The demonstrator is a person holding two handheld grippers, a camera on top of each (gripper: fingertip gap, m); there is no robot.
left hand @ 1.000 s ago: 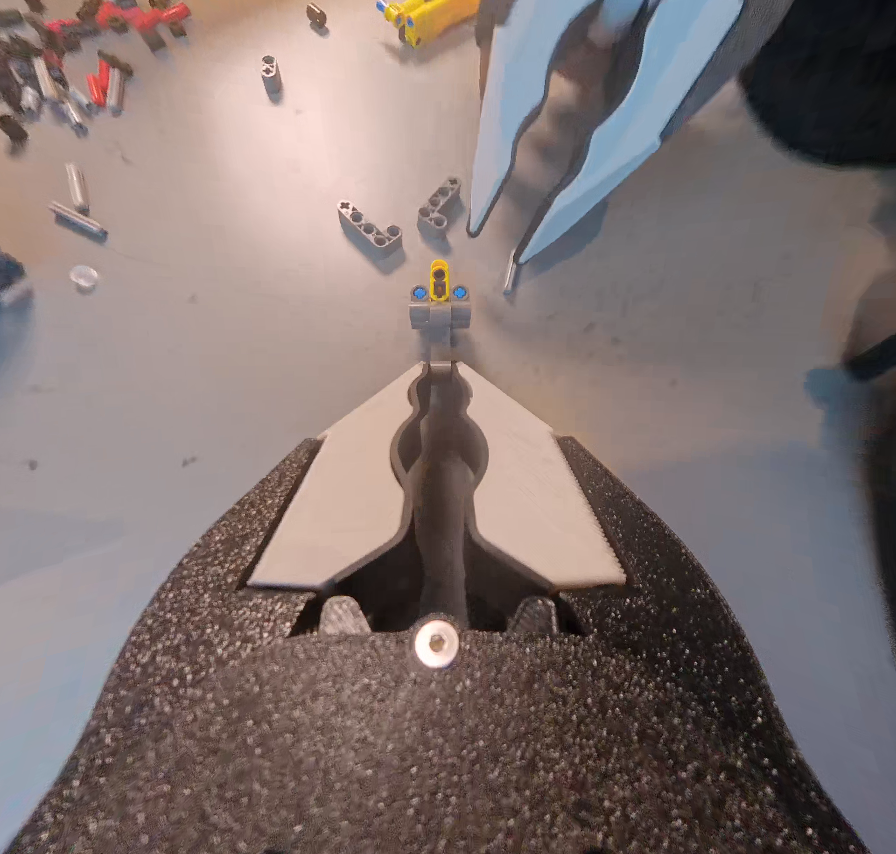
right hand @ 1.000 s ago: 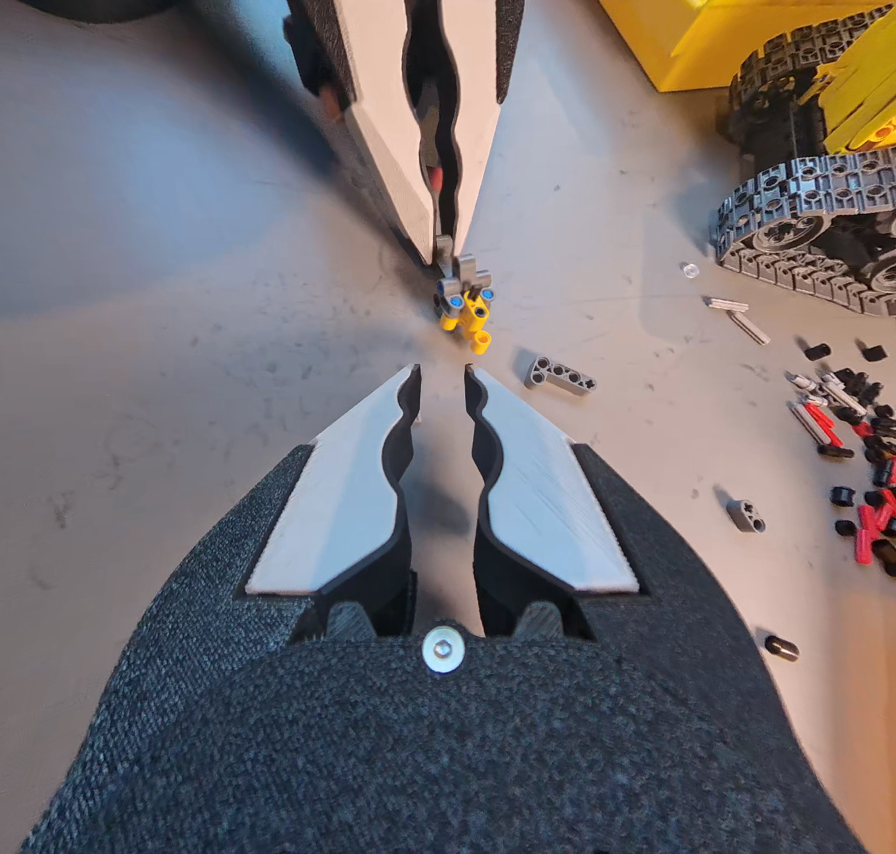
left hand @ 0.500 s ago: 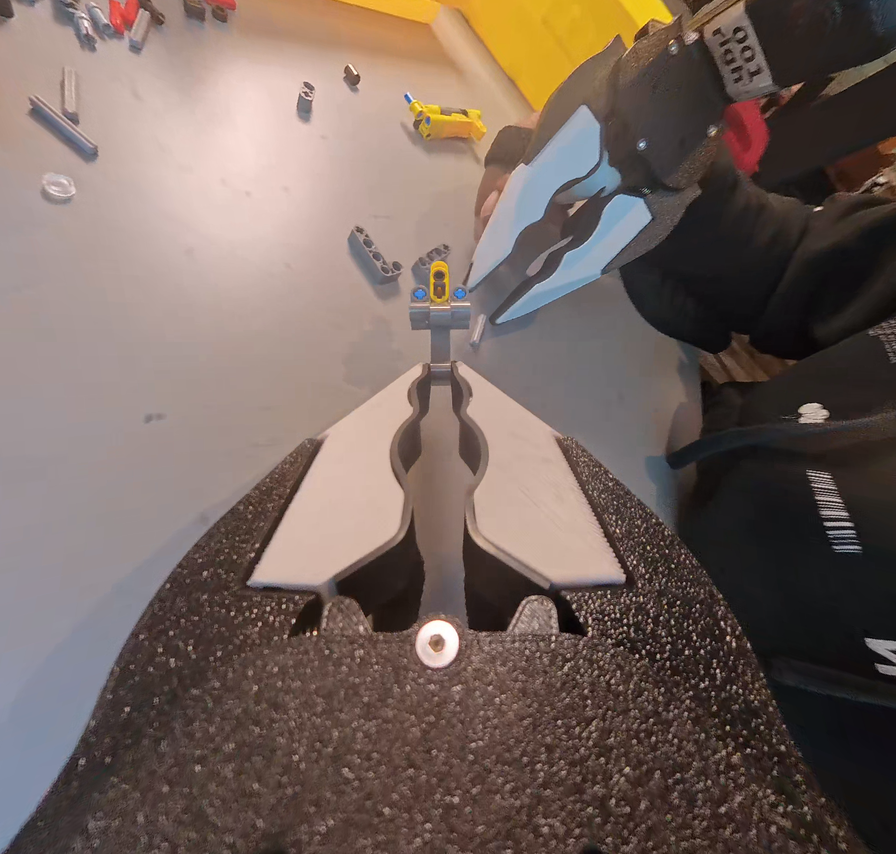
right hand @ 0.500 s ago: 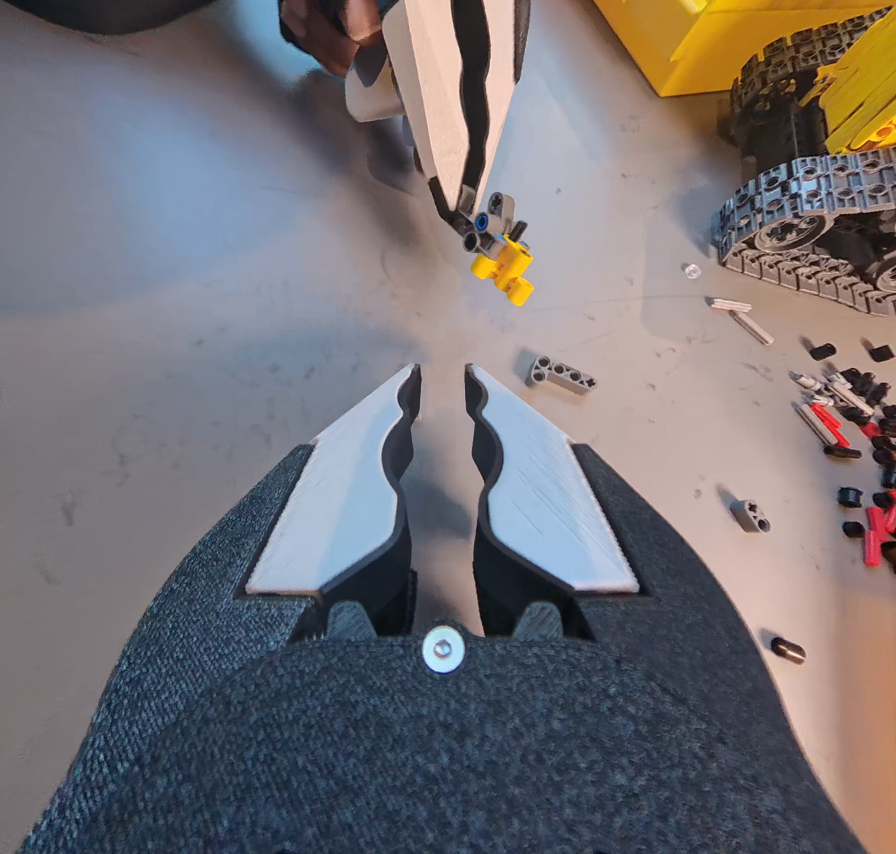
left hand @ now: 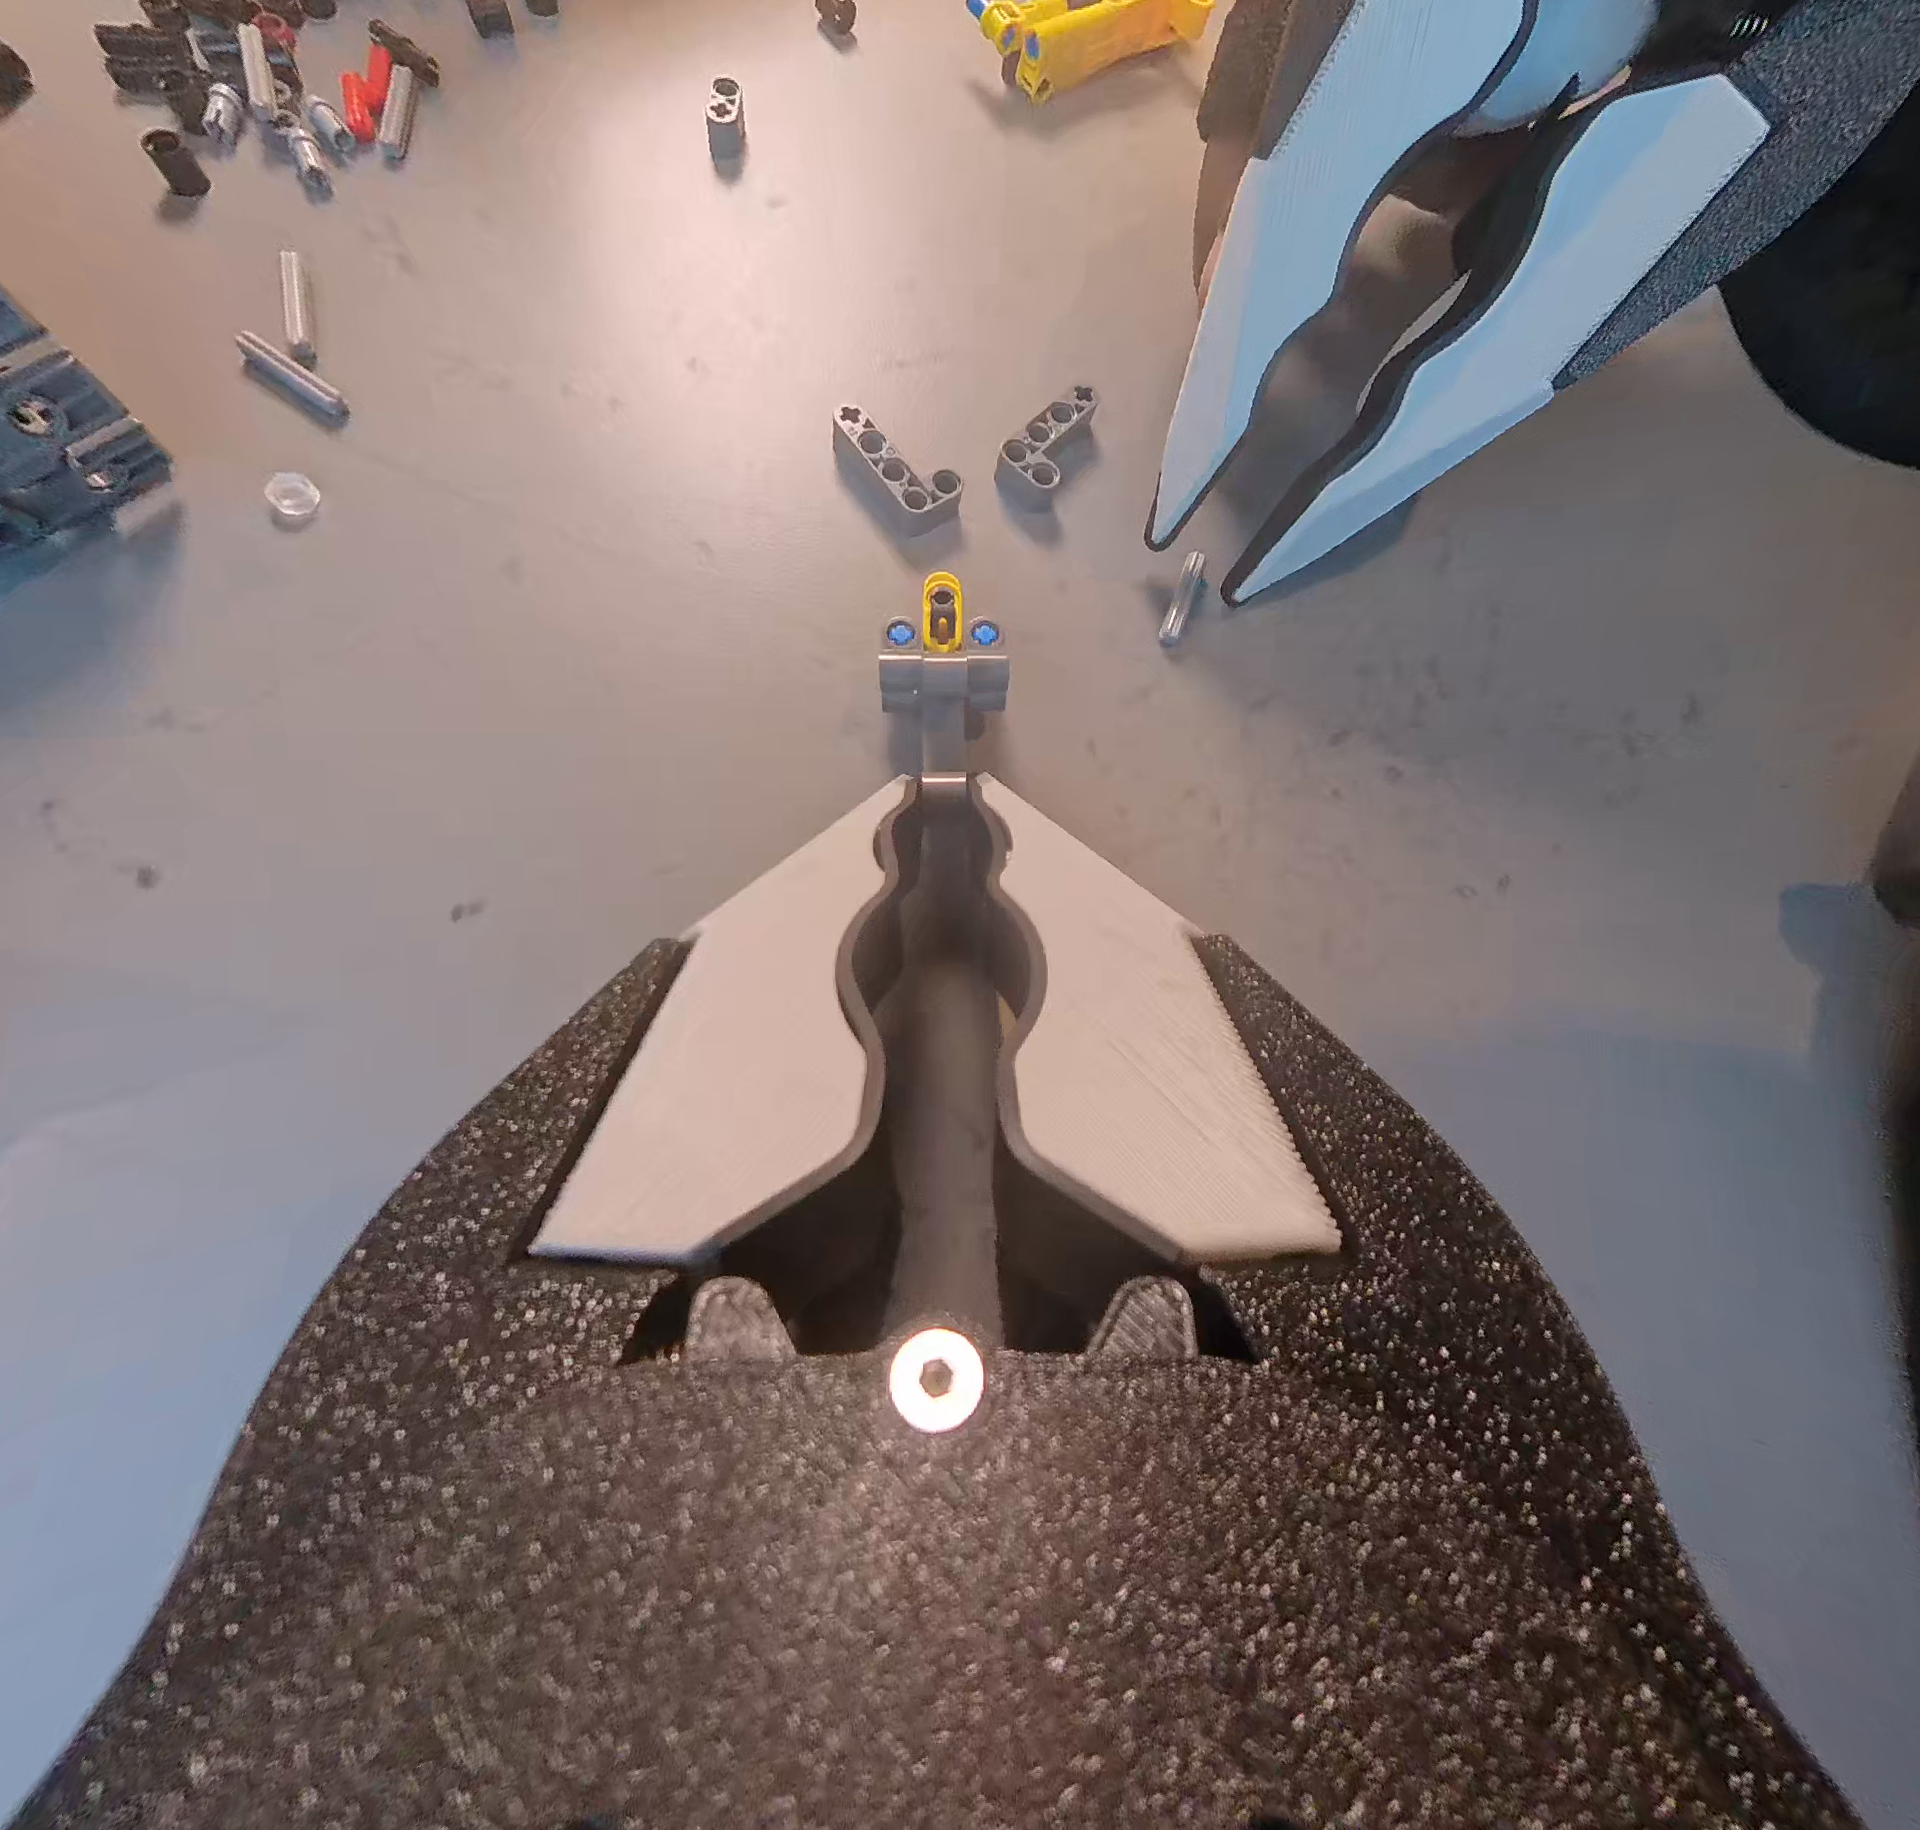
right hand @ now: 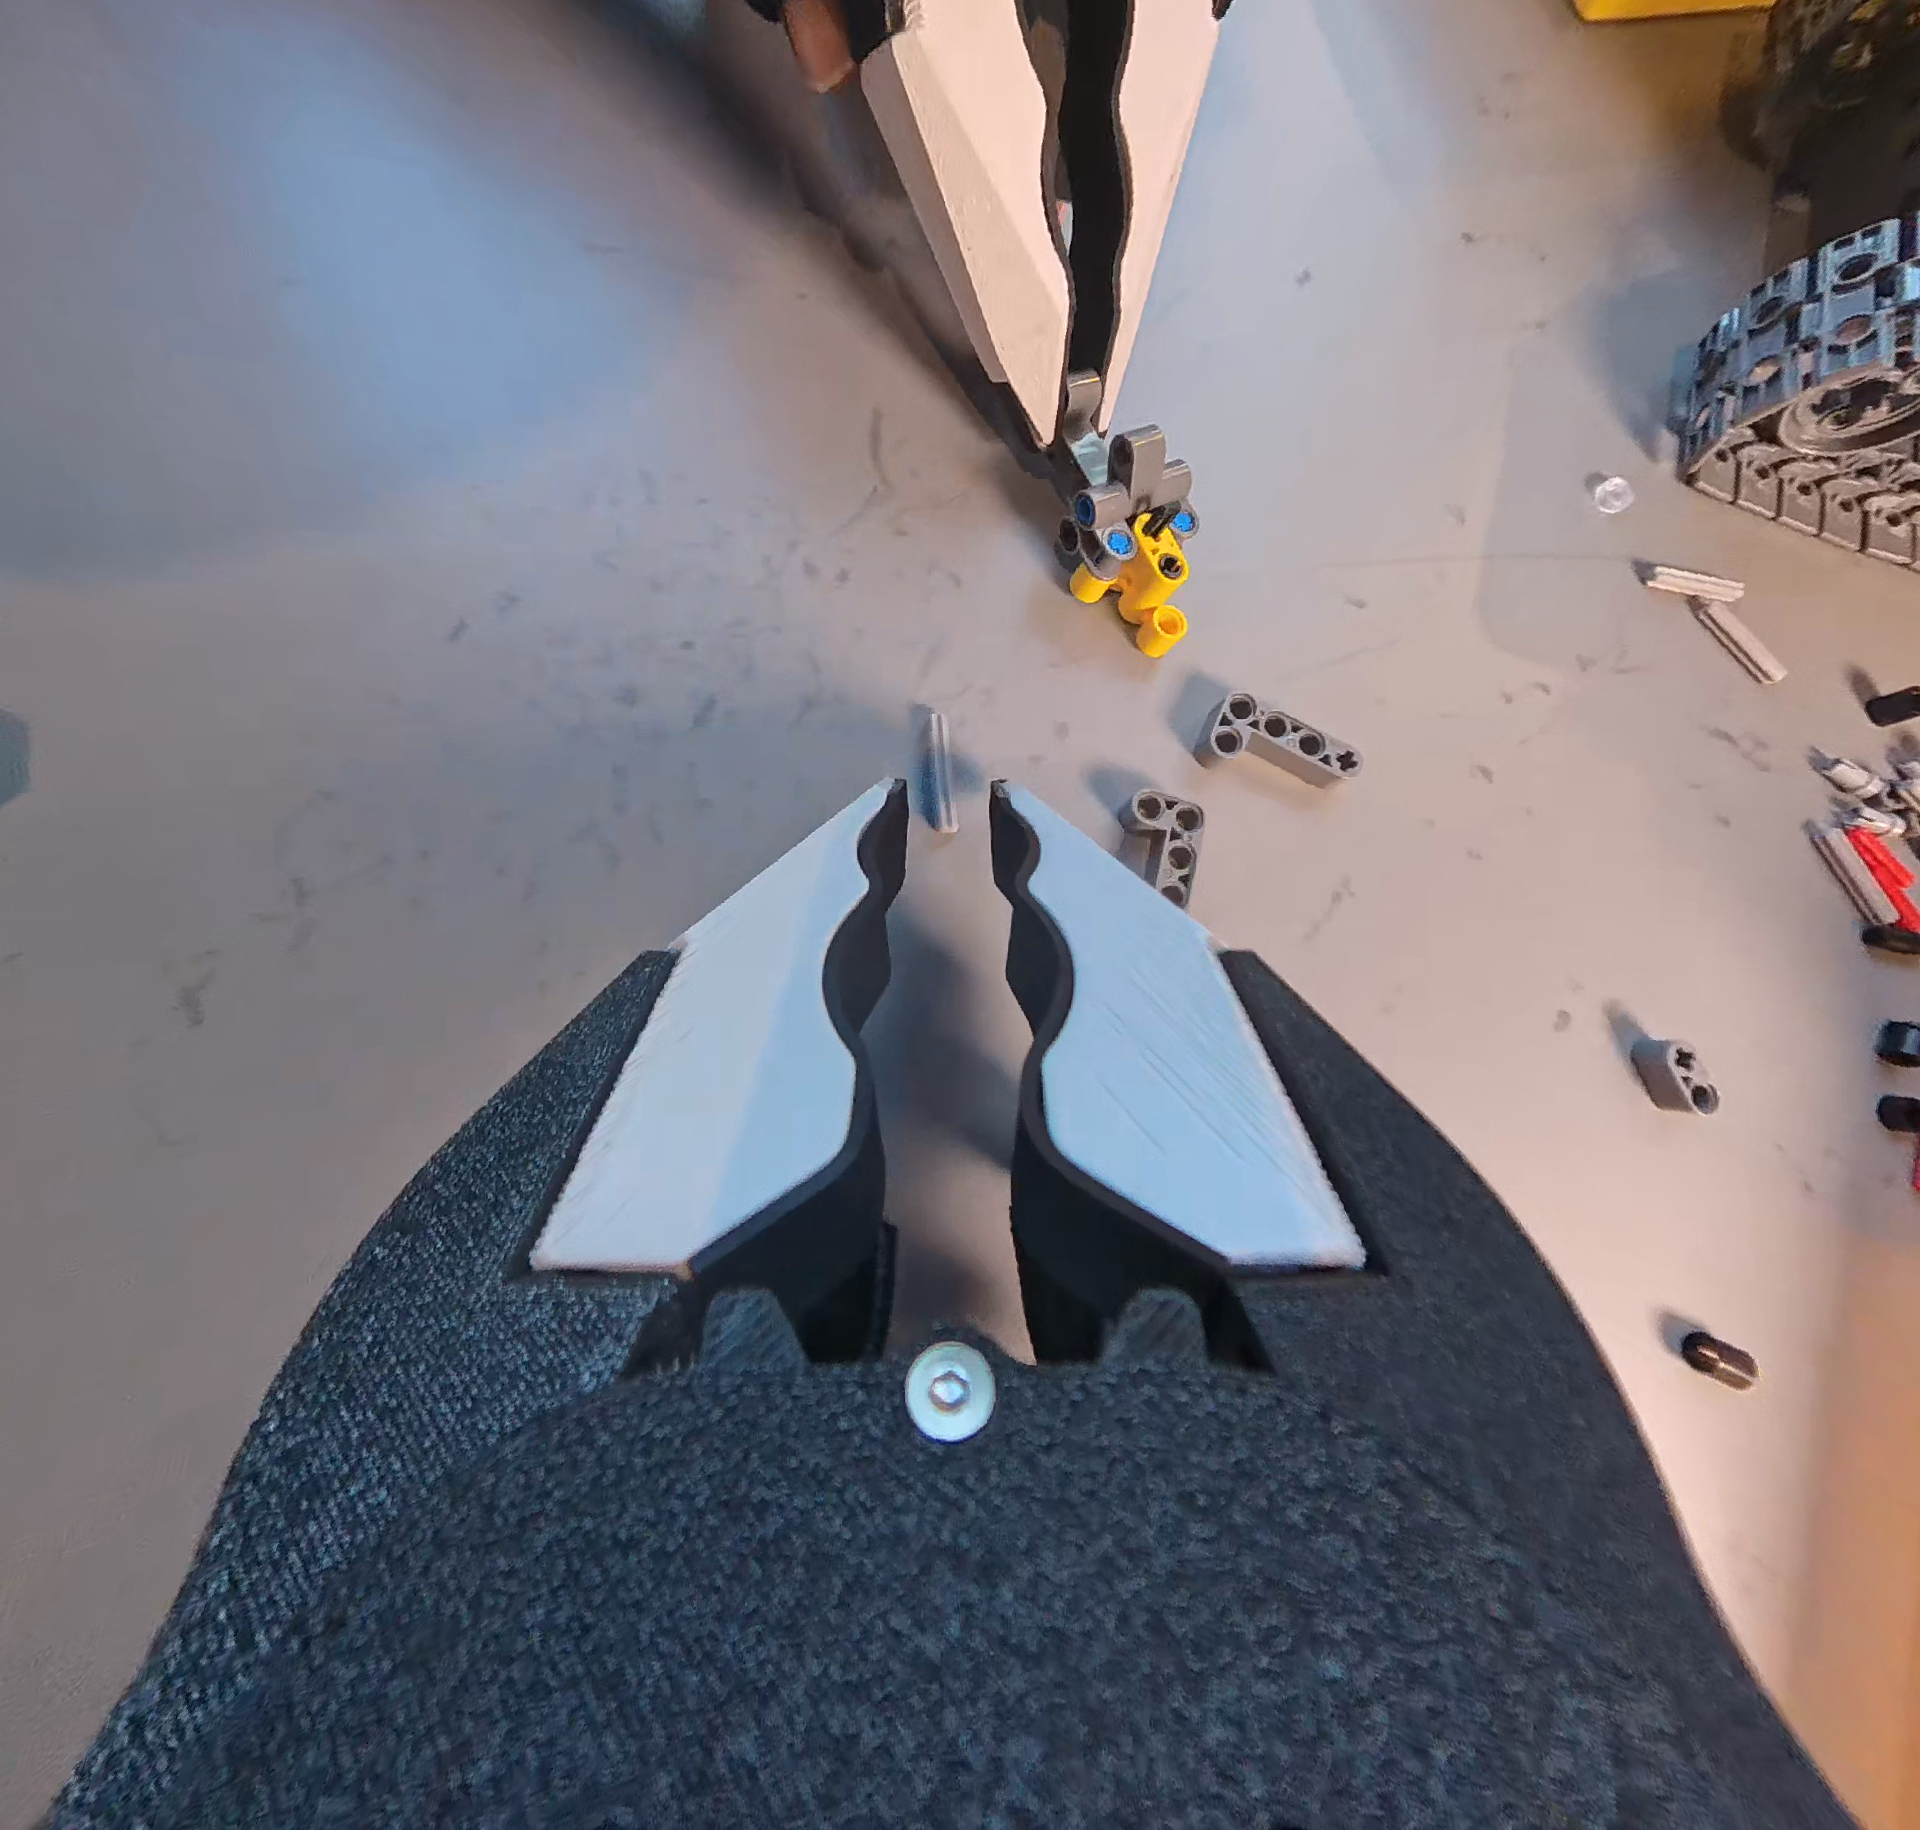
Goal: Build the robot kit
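Grey tabletop (left hand: 520, 741), left tongs (left hand: 943, 783) pinching small brick assembly (left hand: 943, 653) pointing forward, right tongs (right hand: 945, 793) parted

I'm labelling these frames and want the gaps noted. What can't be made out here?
- Left wrist view: the assembly's gripped end, hidden between the left gripper's fingers.
- Right wrist view: tracked model, cut off by the right edge.
- Right wrist view: whether the axle touches the right gripper.

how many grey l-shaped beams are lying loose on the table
2. The longer beam lies just past the right gripper, to its right; the shorter beam lies beside that gripper's right fingertip. More could hide among the parts pile.
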